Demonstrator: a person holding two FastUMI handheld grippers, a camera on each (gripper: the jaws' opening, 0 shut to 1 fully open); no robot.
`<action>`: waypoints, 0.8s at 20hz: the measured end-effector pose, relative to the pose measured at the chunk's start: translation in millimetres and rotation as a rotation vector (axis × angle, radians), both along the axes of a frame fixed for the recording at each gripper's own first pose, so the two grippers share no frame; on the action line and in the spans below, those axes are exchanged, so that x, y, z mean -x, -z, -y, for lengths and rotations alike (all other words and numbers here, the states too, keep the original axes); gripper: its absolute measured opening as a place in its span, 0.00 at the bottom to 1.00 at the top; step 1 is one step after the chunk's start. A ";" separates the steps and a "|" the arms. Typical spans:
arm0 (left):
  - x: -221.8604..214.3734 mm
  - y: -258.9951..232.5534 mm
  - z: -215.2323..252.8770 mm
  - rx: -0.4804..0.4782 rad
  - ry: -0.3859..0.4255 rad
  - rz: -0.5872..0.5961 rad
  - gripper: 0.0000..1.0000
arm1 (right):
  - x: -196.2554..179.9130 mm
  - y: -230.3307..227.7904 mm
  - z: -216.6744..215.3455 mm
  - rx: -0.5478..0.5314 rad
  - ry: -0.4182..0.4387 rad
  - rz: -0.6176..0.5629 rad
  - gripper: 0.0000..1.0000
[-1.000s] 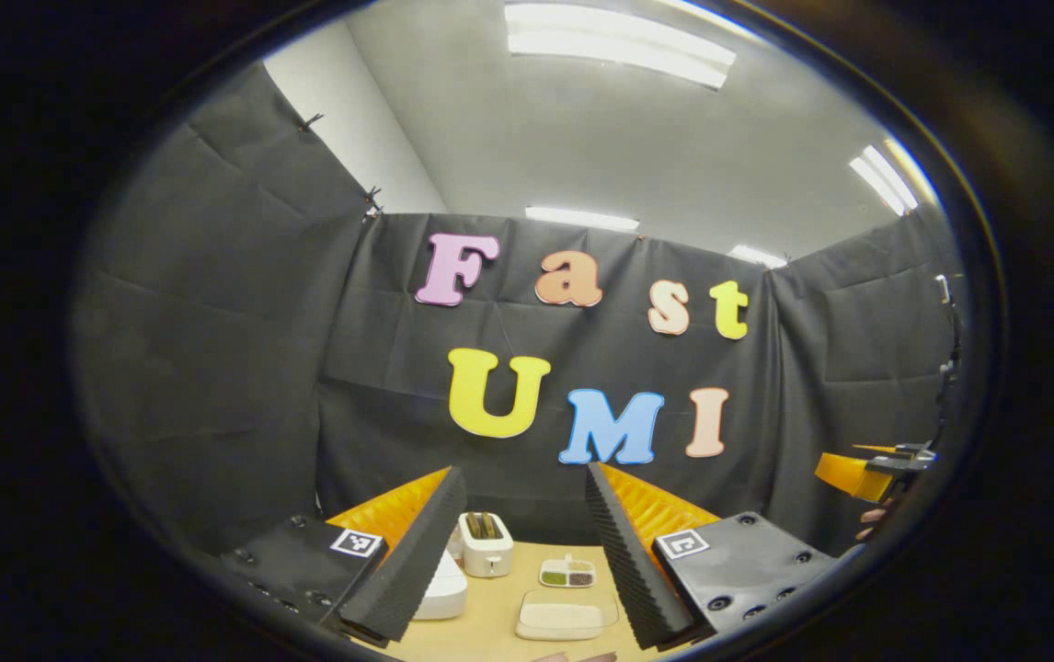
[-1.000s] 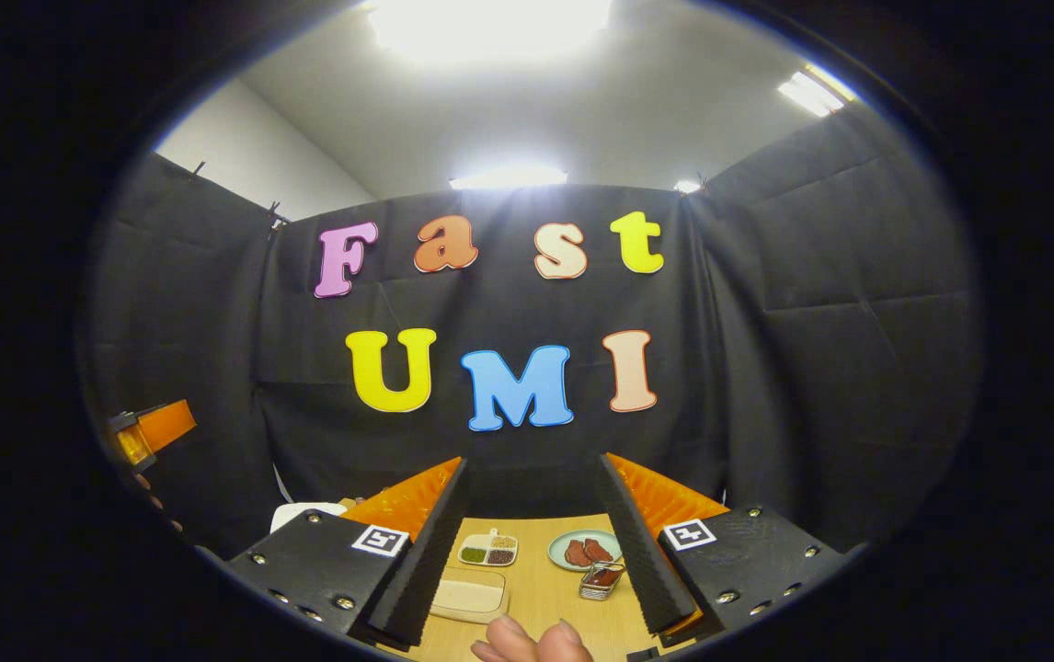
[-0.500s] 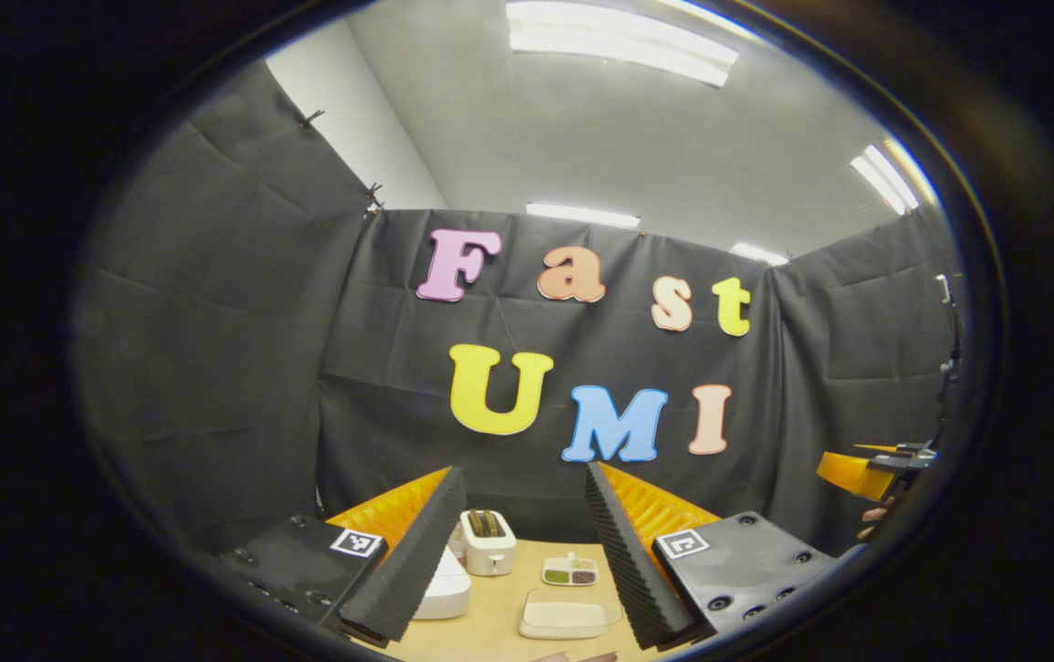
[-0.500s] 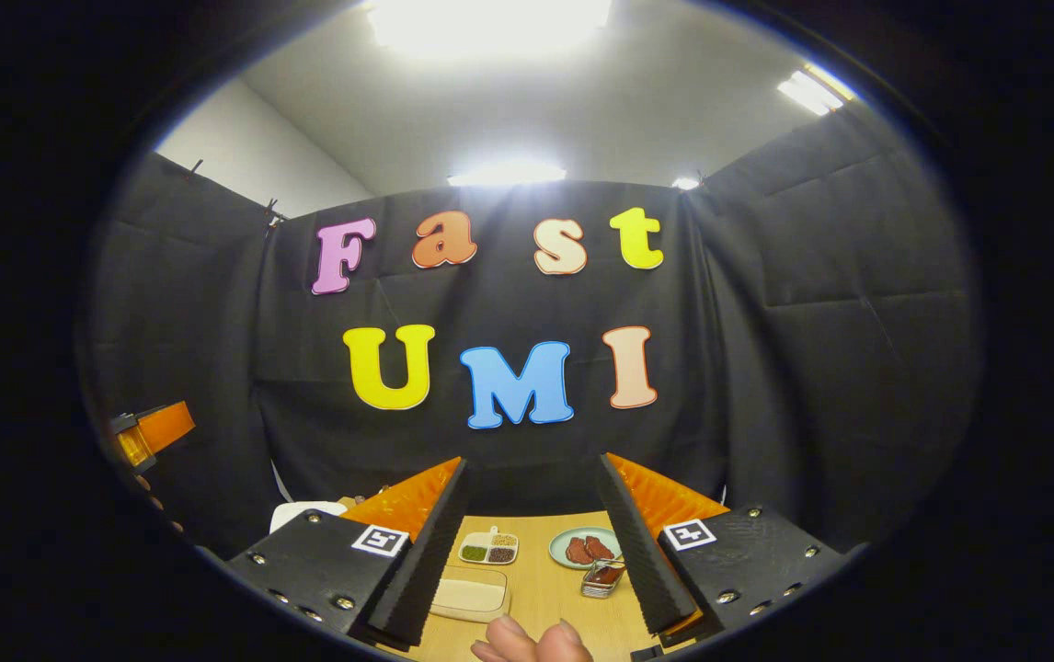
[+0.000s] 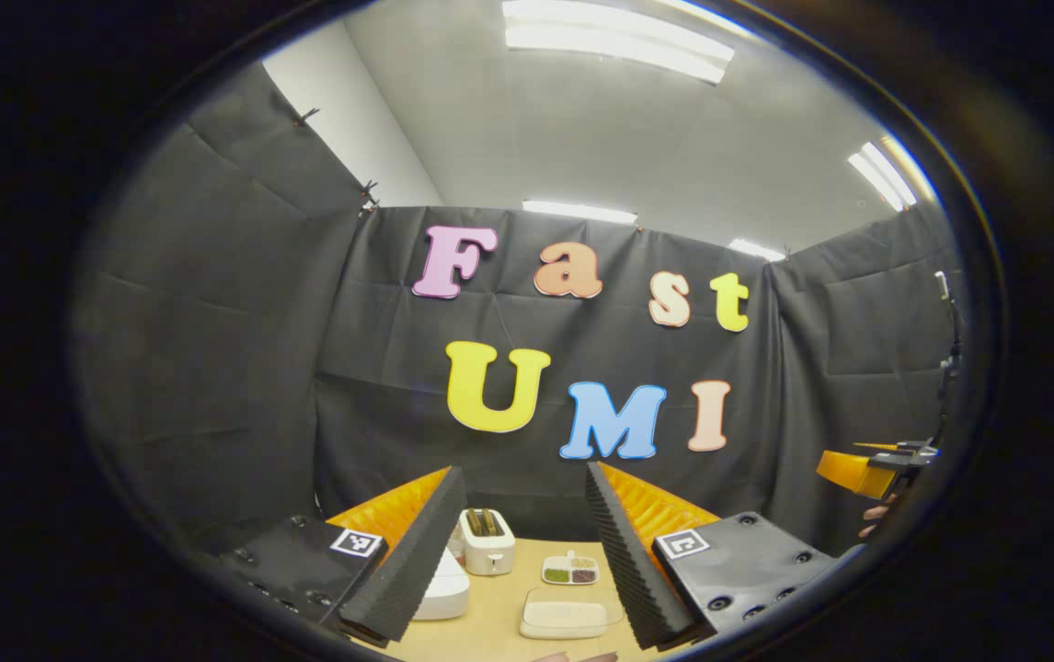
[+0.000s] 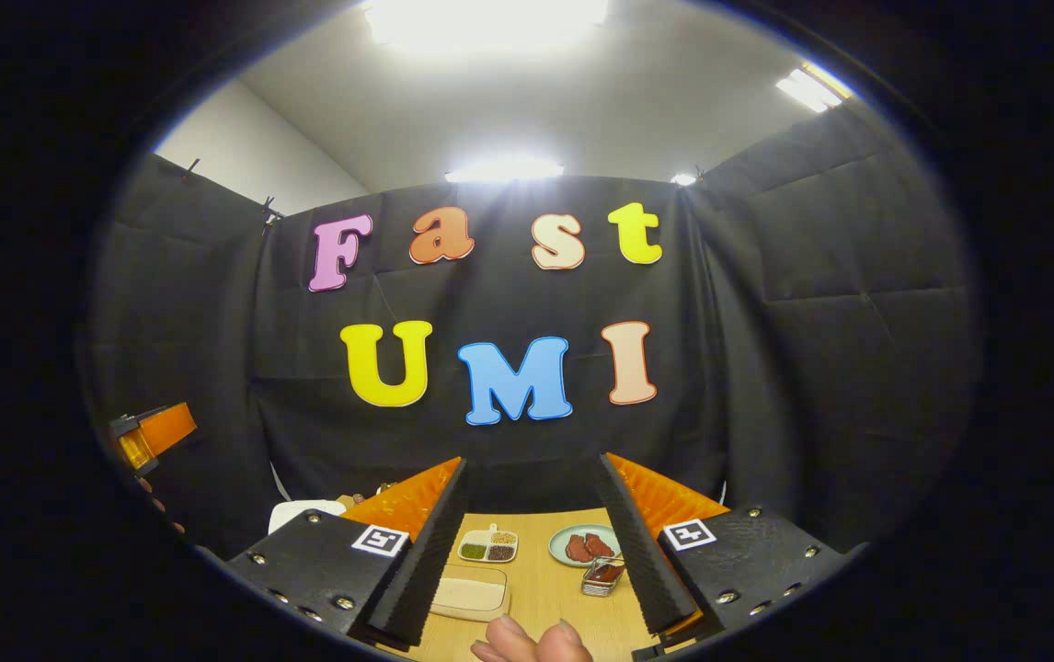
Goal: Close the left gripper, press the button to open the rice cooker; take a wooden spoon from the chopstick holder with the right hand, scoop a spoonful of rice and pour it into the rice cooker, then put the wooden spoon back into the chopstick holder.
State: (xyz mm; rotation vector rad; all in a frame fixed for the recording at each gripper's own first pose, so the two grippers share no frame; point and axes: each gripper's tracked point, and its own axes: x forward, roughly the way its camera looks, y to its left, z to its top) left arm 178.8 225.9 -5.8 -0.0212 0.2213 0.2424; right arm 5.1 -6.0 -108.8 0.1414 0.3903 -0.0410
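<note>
My left gripper (image 5: 523,487) is held high and open, with nothing between its fingers. Below its left finger lies a white rounded rice cooker (image 5: 443,588), partly hidden, lid down. A shallow tray of rice (image 5: 564,614) sits on the wooden table (image 5: 499,611). My right gripper (image 6: 532,471) is also open with nothing in it, above the rice tray (image 6: 469,595). A small metal holder (image 6: 602,575) with something brown in it stands by its right finger. Each gripper shows at the edge of the other's view: the right gripper (image 5: 869,469), the left gripper (image 6: 152,430).
A white toaster (image 5: 487,541) stands at the back of the table beside a divided dish of grains (image 5: 569,571). A plate with meat slices (image 6: 585,546) lies right of the divided dish (image 6: 488,546). A person's fingertips (image 6: 532,639) show at the bottom edge.
Both views have dipped very slightly, so a little more table shows. Both grippers stay open and nothing on the table has moved.
</note>
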 end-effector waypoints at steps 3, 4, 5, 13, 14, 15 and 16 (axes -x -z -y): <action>-0.6 0.4 0.4 0.005 -0.001 -0.003 0.87 | -2.1 -1.0 0.7 -0.005 0.002 0.004 0.86; -1.4 0.4 1.4 0.004 -0.001 -0.004 0.87 | -3.4 -0.5 -1.0 -0.009 0.001 0.006 0.86; -0.9 2.1 1.8 -0.001 0.001 -0.012 0.87 | -3.9 0.4 -2.1 -0.013 -0.001 0.006 0.86; 14.0 9.6 -14.9 -0.011 -0.021 -0.028 0.87 | -11.0 14.1 -31.4 -0.023 -0.046 -0.021 0.86; 15.9 10.4 -20.7 -0.014 -0.028 -0.031 0.99 | -10.7 14.6 -35.3 -0.009 -0.054 -0.022 0.86; 19.0 11.1 -26.2 -0.014 -0.034 -0.035 0.99 | -10.2 15.1 -37.7 0.002 -0.055 -0.022 0.86; 21.4 11.6 -30.9 -0.012 -0.038 -0.035 0.87 | -10.3 14.9 -40.8 0.008 -0.055 -0.019 0.86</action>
